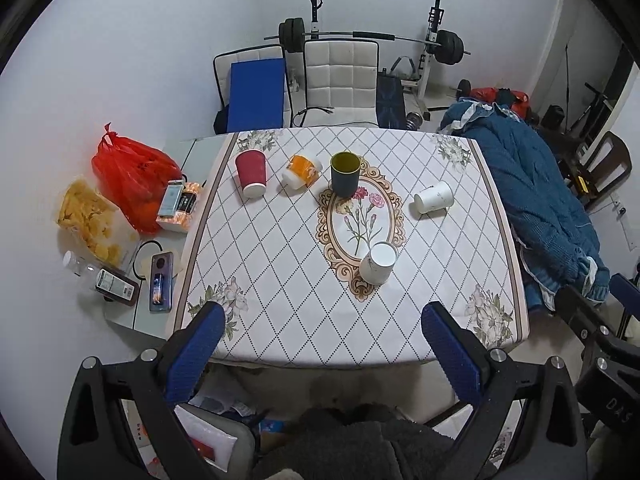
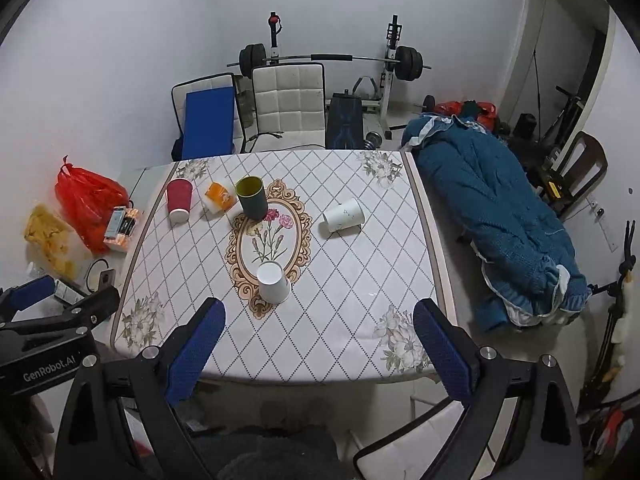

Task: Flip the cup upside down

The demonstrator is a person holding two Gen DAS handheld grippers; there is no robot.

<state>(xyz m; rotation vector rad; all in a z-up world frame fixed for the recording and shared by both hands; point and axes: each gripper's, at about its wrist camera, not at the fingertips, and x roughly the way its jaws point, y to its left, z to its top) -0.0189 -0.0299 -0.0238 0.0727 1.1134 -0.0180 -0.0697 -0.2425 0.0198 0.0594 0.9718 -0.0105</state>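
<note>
Several cups stand or lie on the patterned tablecloth (image 1: 280, 280). A dark cup (image 1: 345, 174) with a yellow-green inside stands upright, mouth up, near the centre; it also shows in the right wrist view (image 2: 252, 197). A red cup (image 1: 252, 173) stands upside down at the back left. An orange-and-white cup (image 1: 302, 171) lies on its side. A white cup (image 1: 433, 197) lies on its side at the right. Another white cup (image 1: 378, 263) stands upside down nearest me. My left gripper (image 1: 322, 344) is open and empty above the near table edge. My right gripper (image 2: 316, 340) is open and empty there too.
A red plastic bag (image 1: 132, 176), a bag of chips (image 1: 90, 220), phones and bottles lie left of the cloth. A blue quilted coat (image 1: 532, 208) drapes along the right edge. Chairs (image 1: 340, 76) and a barbell rack stand behind the table.
</note>
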